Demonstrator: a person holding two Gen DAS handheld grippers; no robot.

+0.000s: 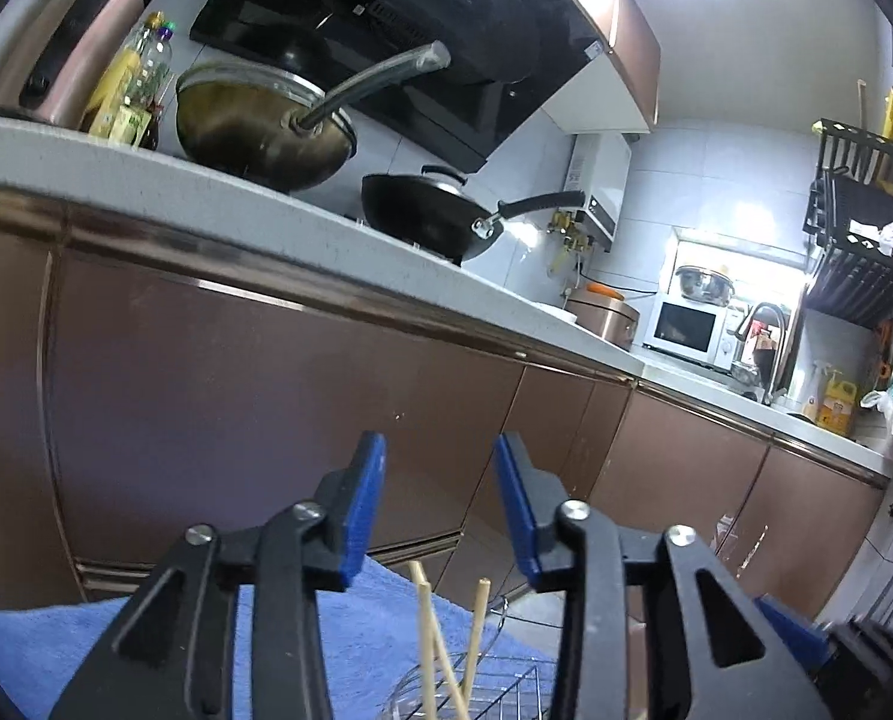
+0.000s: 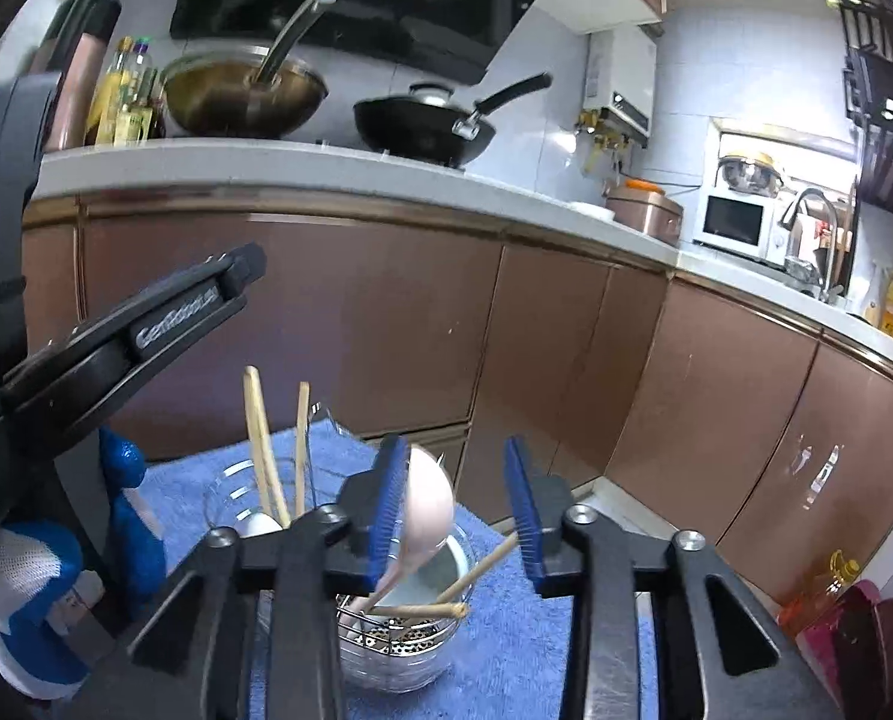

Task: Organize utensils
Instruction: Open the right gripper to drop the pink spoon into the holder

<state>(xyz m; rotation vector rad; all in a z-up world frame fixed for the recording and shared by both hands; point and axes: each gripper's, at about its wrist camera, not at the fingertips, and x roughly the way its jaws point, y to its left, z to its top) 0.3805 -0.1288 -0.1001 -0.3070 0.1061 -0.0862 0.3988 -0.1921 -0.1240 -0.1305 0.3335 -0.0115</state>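
My right gripper (image 2: 453, 450) is open above a perforated metal utensil holder (image 2: 404, 648) on a blue towel (image 2: 524, 648). A pale pink spoon (image 2: 431, 498) stands in the holder, its bowl leaning by the left blue pad; nothing presses it from the right. Two wooden chopsticks (image 2: 476, 570) lie slanted in the holder. Several more chopsticks (image 2: 263, 456) stand upright in a glass jar (image 2: 230, 492) to the left. My left gripper (image 1: 440, 450) is open and empty, with chopsticks (image 1: 431, 648) rising below it; its black body (image 2: 194, 306) shows in the right wrist view.
Brown cabinet doors (image 2: 356, 324) stand just behind the towel under a white counter (image 2: 266, 171) holding two woks (image 2: 422, 126) and bottles. A gloved hand (image 2: 26, 570) is at lower left. An oil bottle (image 2: 830, 588) and a red item sit at lower right.
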